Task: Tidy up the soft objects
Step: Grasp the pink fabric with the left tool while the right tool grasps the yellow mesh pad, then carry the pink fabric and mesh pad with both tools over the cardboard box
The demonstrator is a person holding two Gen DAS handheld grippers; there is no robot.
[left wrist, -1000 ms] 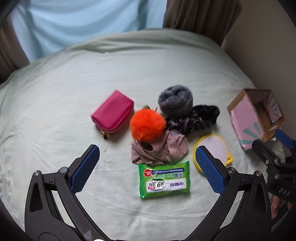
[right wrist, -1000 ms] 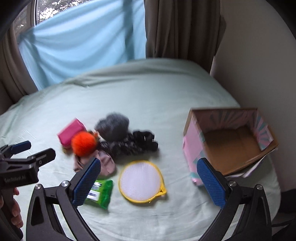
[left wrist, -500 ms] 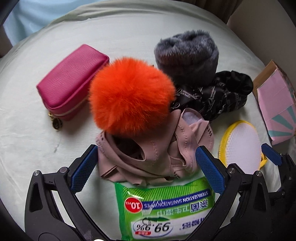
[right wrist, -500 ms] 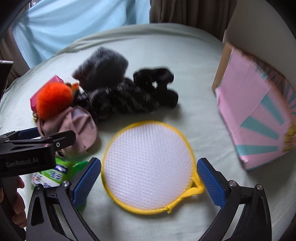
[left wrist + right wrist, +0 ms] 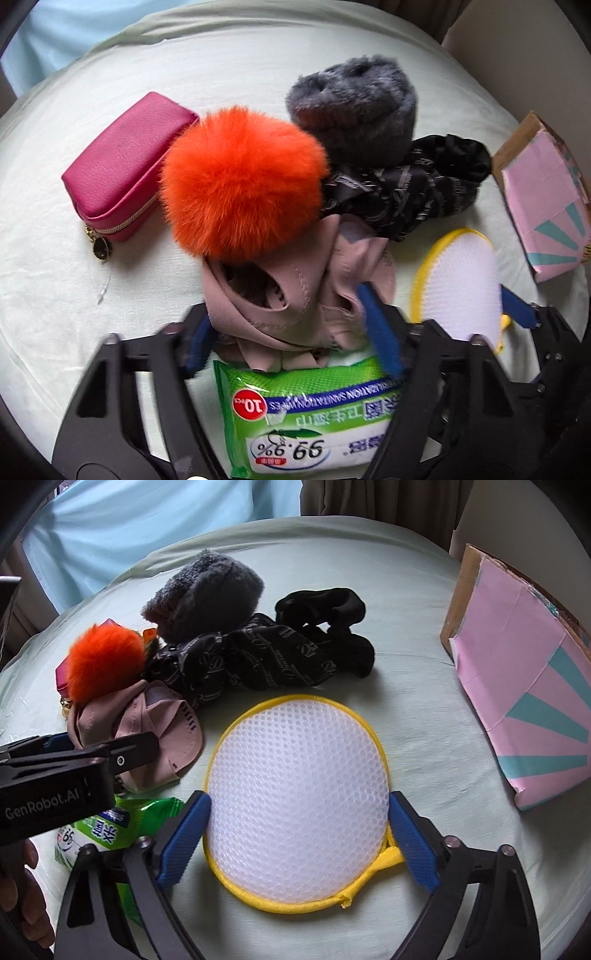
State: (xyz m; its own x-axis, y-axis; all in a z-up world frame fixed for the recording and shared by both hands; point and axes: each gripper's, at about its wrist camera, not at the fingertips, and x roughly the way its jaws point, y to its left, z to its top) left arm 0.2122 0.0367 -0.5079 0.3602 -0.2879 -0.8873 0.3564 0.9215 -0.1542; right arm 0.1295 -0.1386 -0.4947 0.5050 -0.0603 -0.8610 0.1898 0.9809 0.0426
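My left gripper point(image 5: 288, 325) has its blue pads closing around the near end of a crumpled dusty-pink cloth point(image 5: 295, 291) on the bed; it also shows in the right wrist view point(image 5: 147, 720). An orange pom-pom point(image 5: 240, 181) rests on the cloth's far side. My right gripper point(image 5: 299, 834) has its pads against both sides of a round white mesh bag with a yellow rim point(image 5: 295, 782), which lies flat. A grey fuzzy item point(image 5: 354, 107) and a black patterned scarf point(image 5: 406, 188) lie behind.
A magenta zip pouch point(image 5: 122, 177) lies at left. A green wet-wipes pack point(image 5: 310, 417) sits under my left gripper. A pink and teal cardboard box point(image 5: 524, 686) stands at right by the wall. Black socks point(image 5: 328, 609) lie beyond the scarf.
Both grippers dropped toward the bed, then narrowed. The left jaws closed in on the pink cloth; the right jaws closed in to the mesh bag's rim.
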